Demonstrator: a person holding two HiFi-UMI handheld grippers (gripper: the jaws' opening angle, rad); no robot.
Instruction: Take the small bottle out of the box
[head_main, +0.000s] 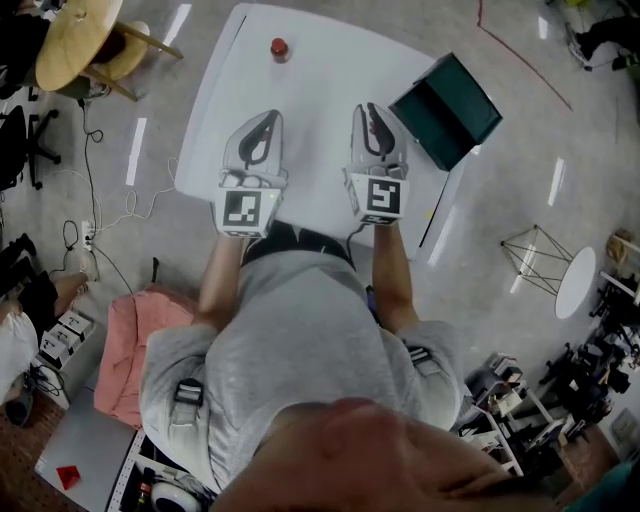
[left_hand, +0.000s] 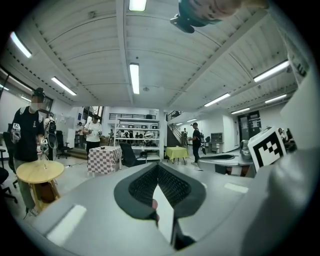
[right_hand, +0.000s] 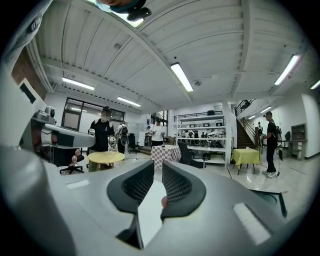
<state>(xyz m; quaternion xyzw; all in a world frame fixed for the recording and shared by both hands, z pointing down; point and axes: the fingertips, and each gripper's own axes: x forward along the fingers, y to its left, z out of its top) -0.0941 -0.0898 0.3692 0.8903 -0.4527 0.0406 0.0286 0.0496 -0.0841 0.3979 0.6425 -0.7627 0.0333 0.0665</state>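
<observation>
Small red bottle (head_main: 279, 47) upright on white table (head_main: 320, 75), far end, outside and well apart from open dark-green box (head_main: 445, 110) at table's right edge. Left gripper (left_hand: 157, 166): jaws closed together, empty. Right gripper (right_hand: 158, 164): jaws slightly apart, nothing between.

Small bottle (head_main: 279, 47) at table (head_main: 320, 120) far edge, box (head_main: 446, 110) at right edge, left claw (head_main: 266, 120) beside right claw (head_main: 369, 110) above near side
</observation>
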